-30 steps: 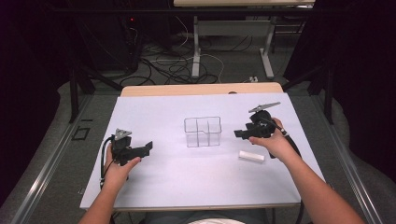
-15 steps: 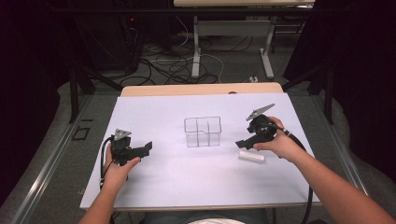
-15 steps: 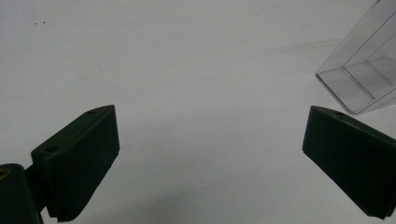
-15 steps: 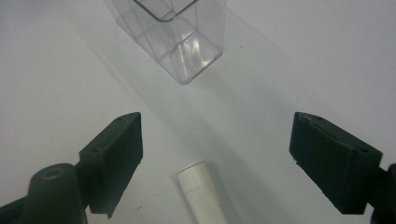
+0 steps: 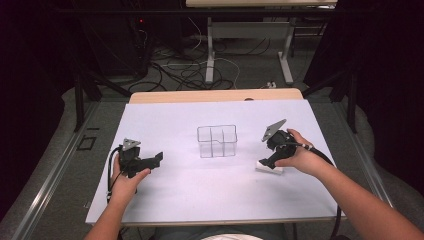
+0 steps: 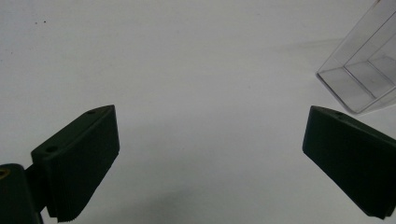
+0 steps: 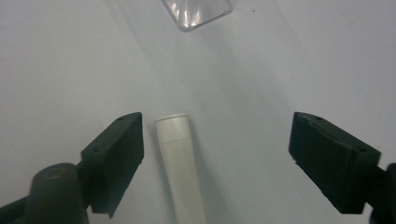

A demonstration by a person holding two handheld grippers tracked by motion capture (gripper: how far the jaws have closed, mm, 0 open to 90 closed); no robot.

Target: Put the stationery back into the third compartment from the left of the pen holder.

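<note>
The white tube [image 7: 180, 168] is smooth matte plastic, round, with a short cap at its far end. It lies flat on the pale table sheet [image 5: 210, 190], at about 4 o'clock from the clear, hard-walled divided box [image 5: 217, 141]. The right gripper [image 7: 215, 154] has been closing slightly; its ribbed black jaws stand wide around the tube without touching. The left gripper [image 6: 210, 154] is wide open, empty.
</note>
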